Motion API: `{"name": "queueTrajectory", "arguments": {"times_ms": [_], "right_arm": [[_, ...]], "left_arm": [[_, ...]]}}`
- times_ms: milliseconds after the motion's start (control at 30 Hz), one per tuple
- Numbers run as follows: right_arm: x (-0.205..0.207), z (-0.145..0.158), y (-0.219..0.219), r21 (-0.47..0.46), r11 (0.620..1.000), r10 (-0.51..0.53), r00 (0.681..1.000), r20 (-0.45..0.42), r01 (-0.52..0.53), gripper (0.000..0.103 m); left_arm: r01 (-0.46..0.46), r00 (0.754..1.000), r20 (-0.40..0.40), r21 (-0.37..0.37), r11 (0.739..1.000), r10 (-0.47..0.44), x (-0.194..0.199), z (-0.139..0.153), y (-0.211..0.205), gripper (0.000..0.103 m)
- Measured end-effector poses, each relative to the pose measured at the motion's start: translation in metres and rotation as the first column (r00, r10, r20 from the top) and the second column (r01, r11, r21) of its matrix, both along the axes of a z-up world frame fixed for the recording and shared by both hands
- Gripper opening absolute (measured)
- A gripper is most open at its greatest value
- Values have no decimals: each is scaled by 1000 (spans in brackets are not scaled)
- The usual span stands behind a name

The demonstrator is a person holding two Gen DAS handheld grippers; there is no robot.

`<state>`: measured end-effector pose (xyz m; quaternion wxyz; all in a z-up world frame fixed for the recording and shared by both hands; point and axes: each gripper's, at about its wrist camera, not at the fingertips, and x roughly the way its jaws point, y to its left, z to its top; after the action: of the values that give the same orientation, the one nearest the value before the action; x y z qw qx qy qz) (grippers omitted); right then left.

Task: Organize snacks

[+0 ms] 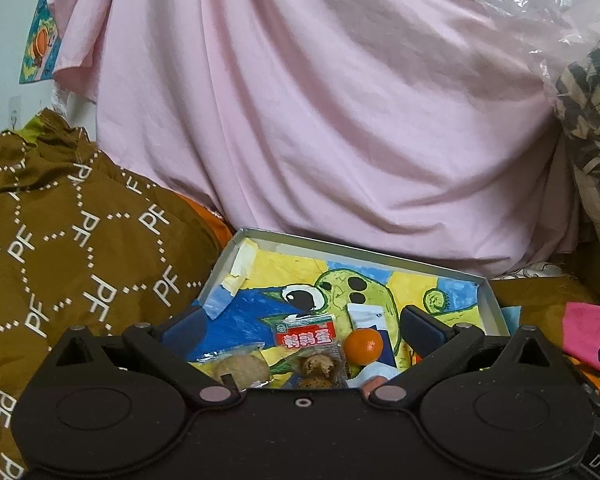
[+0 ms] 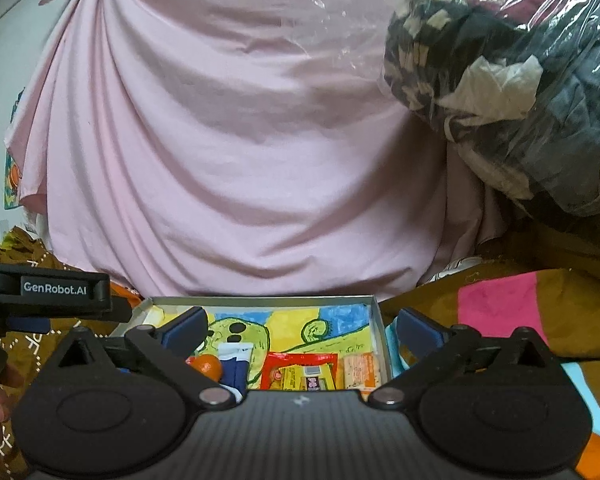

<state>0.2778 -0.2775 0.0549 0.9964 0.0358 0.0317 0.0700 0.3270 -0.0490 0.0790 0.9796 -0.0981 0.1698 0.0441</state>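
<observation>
Left to right: there's a brown quilt [image 1: 80, 240] with PF letters all over it, then the shallow box [image 1: 490, 300] with a kid's green creature drawing lining the bottom, sitting in front of a big pink sheet [image 1: 320, 120]. Left claw [image 1: 300, 326] is spread wide with nothing in it, hanging over the near end of the box. Under it the snacks lie in the box: a clear-wrapped cookie [image 1: 242, 366], a red-label packet [image 1: 308, 334], a small orange [image 1: 364, 345] right beside it. Right claw [image 2: 300, 326] is wide and empty too, with a red and yellow packet [image 2: 300, 370] and an orange wrapper [image 2: 364, 368] below it at the box's right wall.
</observation>
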Motion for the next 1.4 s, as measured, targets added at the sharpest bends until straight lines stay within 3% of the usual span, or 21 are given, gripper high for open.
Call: {"name": "queueTrajectory", "arguments": {"times_ms": [700,1400], "right_arm": [[-43,11,0,-15,1000,3,1000,3,-3,103],[-95,1,0,-59,998,16,1000,-27,-18,103]], "left_arm": [[-11,1000,15,38,999,11,-50,8,2,102],[-1,1000,23,51,999,0,-114,3,13,102]]}}
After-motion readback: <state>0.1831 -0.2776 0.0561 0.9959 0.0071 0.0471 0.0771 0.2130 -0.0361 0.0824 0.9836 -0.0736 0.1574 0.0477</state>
